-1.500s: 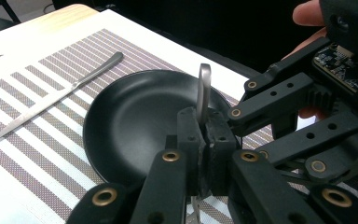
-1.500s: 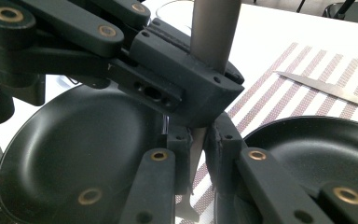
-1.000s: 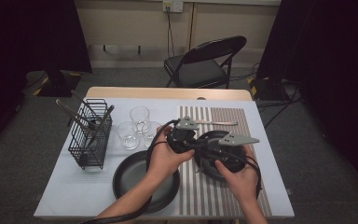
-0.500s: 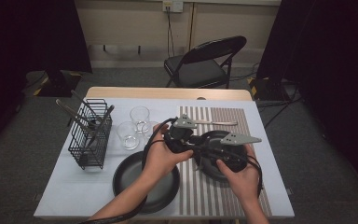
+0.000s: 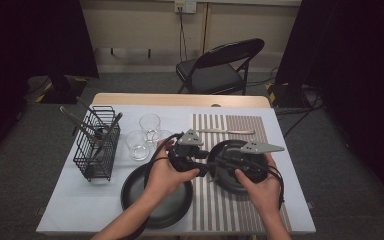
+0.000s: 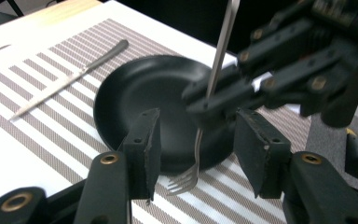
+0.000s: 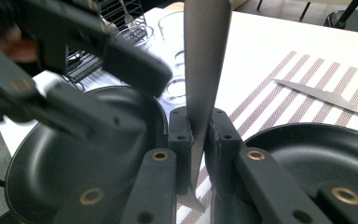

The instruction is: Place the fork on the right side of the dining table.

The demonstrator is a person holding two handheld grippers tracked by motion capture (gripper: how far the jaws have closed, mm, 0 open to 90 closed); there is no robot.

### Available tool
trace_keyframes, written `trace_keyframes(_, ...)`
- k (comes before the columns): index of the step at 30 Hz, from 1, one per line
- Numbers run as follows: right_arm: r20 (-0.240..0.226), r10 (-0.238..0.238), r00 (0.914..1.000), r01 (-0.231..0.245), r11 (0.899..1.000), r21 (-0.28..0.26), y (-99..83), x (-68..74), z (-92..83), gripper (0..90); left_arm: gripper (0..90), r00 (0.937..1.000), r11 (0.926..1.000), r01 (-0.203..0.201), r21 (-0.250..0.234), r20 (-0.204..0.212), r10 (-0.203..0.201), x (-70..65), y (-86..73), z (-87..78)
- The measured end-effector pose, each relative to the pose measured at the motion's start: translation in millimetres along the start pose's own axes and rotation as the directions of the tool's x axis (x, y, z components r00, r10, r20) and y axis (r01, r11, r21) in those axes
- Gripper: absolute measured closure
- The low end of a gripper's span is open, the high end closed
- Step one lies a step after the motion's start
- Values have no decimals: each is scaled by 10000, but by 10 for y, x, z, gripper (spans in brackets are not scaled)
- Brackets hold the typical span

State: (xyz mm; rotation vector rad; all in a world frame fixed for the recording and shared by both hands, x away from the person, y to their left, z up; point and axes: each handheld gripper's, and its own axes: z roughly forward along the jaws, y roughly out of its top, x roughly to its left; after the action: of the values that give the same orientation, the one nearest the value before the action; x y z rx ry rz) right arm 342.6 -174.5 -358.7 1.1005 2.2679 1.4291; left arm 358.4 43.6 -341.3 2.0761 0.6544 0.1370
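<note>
Over the striped placemat [image 5: 240,200], mid-table, both grippers meet around a fork [image 6: 196,154]. Right gripper [image 7: 196,135] is clamped tight on the fork's handle, pads squeezing the flat metal from both sides; the fork hangs near upright, tines down at 6 o'clock, just above the mat beside the small black plate [image 6: 144,93]. Left gripper [image 6: 196,154] has just been opening: its jaws stand apart with the fork's neck between them, pads not pressing on it. In the high view the left gripper [image 5: 192,160] sits at 9 o'clock of the right gripper [image 5: 230,167], close together. Large black plate [image 5: 145,202] at 7 o'clock of them. Table knife [image 5: 225,131] lies at 12 o'clock on the mat. Glasses [image 5: 140,145] and wire cutlery rack [image 5: 97,150] at 9–10 o'clock.
</note>
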Motion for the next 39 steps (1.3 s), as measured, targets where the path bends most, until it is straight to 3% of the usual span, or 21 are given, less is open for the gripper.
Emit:
trace_keyframes(17, -228, -95, 9997, 96, 10000, 11, 38, 18, -16, 817, 610, 9997, 9996, -16, 299, -238, 23, 16, -275, 277)
trace_keyframes(28, -364, -28, 9993, 27, 10000, -19, 43, 19, -21, 817, 642, 9999, 9996, 155, 252, -52, -153, 24, -323, 421)
trace_keyframes(39, -513, 75, 9987, -78, 9999, -65, 48, 16, -24, 817, 799, 9994, 9998, 145, 104, 315, -148, -11, -335, 475)
